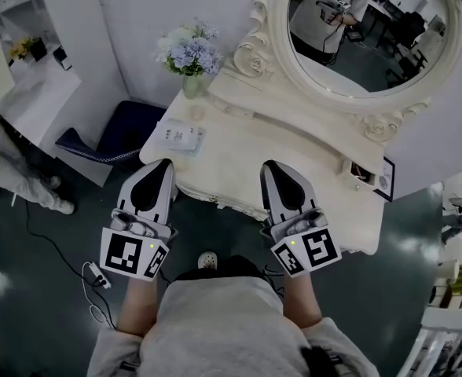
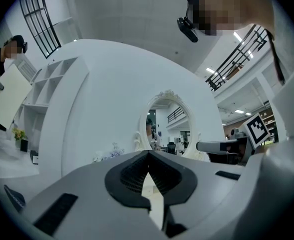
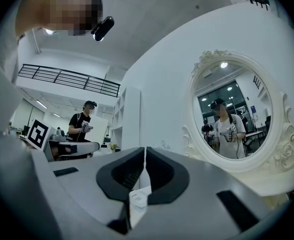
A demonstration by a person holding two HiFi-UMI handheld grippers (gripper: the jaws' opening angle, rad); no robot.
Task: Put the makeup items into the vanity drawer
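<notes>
Two tongs: the left tongs and the right tongs are both closed to a slit with nothing between them. They are held level, side by side, at the vanity's near edge.
Blue chair: stands off the left end of the tabletop, out of the person's way.
Flowers: sit in a vase at the back-left corner, clear of the working area.
Flat pale pack: lies on the left part of the tabletop, just ahead of the left tongs. It is probably one of the makeup items and is not yet stowed.
Left tongs: the tips meet and point toward the pack, so they look placed to take it once there is somewhere to put it.
Drawer: its front, with a small knob, sits under the tabletop's near edge between the two tongs. It appears closed, so it likely has to be pulled out first.
Right tongs: the tips are together over the front edge, near the knob and well placed to open the drawer.
Small box: rests at the tabletop's right end, well apart from both tongs. It may be another item to store.
Mirror: an oval glass at the back right that reflects the person.
Progress: judged barely begun.
</notes>
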